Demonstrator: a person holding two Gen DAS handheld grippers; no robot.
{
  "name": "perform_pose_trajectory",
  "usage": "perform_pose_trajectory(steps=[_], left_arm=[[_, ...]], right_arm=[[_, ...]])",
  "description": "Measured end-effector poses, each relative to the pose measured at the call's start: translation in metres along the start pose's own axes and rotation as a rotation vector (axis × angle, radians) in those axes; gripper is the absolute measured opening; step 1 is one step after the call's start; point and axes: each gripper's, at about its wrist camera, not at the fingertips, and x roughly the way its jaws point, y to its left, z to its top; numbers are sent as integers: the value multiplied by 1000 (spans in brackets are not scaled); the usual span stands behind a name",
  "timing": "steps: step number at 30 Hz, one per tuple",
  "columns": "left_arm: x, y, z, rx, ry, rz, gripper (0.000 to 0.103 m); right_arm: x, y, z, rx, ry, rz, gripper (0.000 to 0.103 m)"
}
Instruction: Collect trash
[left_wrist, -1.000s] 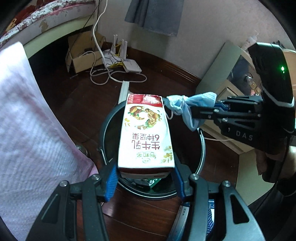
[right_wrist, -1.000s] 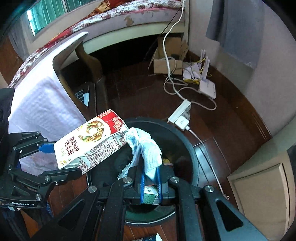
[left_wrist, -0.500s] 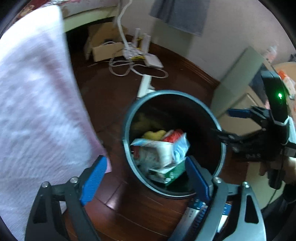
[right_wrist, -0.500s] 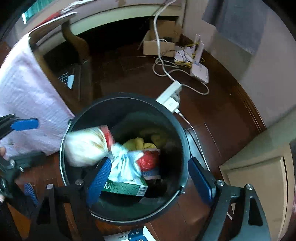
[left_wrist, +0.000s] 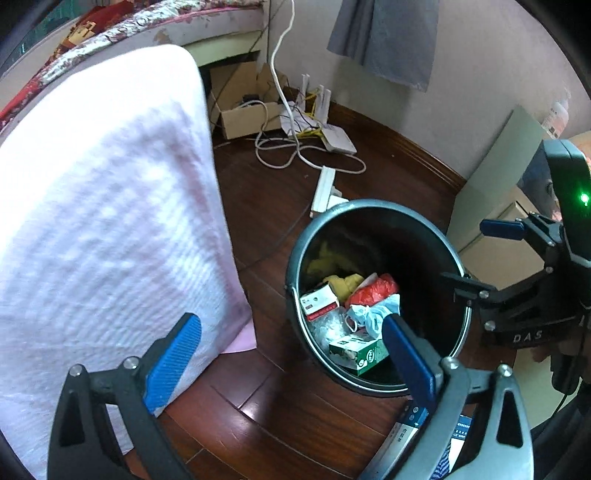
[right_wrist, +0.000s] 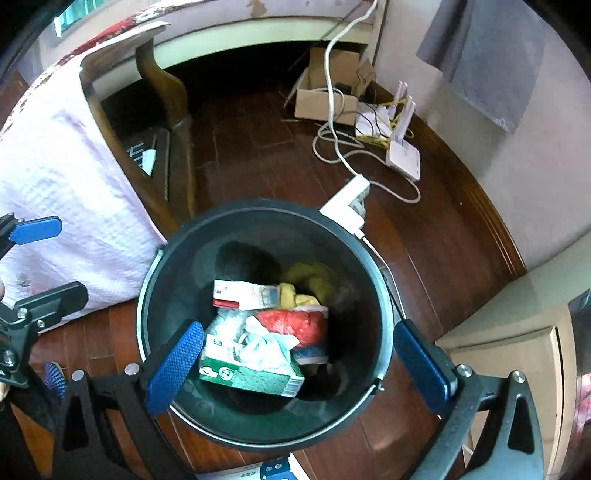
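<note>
A dark round trash bin (left_wrist: 452, 258) (right_wrist: 147, 291) stands on the wooden floor. In it lie the red-and-white milk carton (left_wrist: 319, 300) (right_wrist: 240, 294), the blue face mask (left_wrist: 371, 314) (right_wrist: 269, 345), a green-and-white box (left_wrist: 356, 354) (right_wrist: 251, 374), a red bag (left_wrist: 373, 290) (right_wrist: 295, 321) and yellow trash. My left gripper (left_wrist: 291, 354) is open and empty, left of and above the bin. My right gripper (right_wrist: 299, 356) is open and empty over the bin; it also shows at the right of the left wrist view (left_wrist: 484, 254).
A pink cloth (left_wrist: 99, 221) (right_wrist: 62, 177) hangs beside the bin. A power strip (left_wrist: 325, 188) (right_wrist: 347, 201), cables, a white router (right_wrist: 402, 157) and a cardboard box (left_wrist: 247, 110) lie on the floor beyond. A pale cabinet (right_wrist: 517, 350) stands at the right.
Both grippers opened. The milk carton dropped from the left gripper and the mask from the right, and both now lie in the bin. The left gripper has moved left.
</note>
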Motion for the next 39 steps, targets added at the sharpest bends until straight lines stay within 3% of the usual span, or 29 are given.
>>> perform_pose_trajectory(steps=[11,21,26,34,39], left_arm=[[-42,12,2,-23,-71,39,99],[-109,21,-7,-10,-136,141,99],[-147,21,-21,-29,-174,156,99],[-193,23,-39,-40,-233,232,99],[-222,32,-50,-99,-267,228,99]], right_arm=[[-41,28,14,-52,-73,10,103],[-126,54,14,19,-172,-3,103],[-170,69,9,42,-217,5,103],[-226,98,-2,-10,-278,20,103],[-253,113,-6,-39,-315,35,103]])
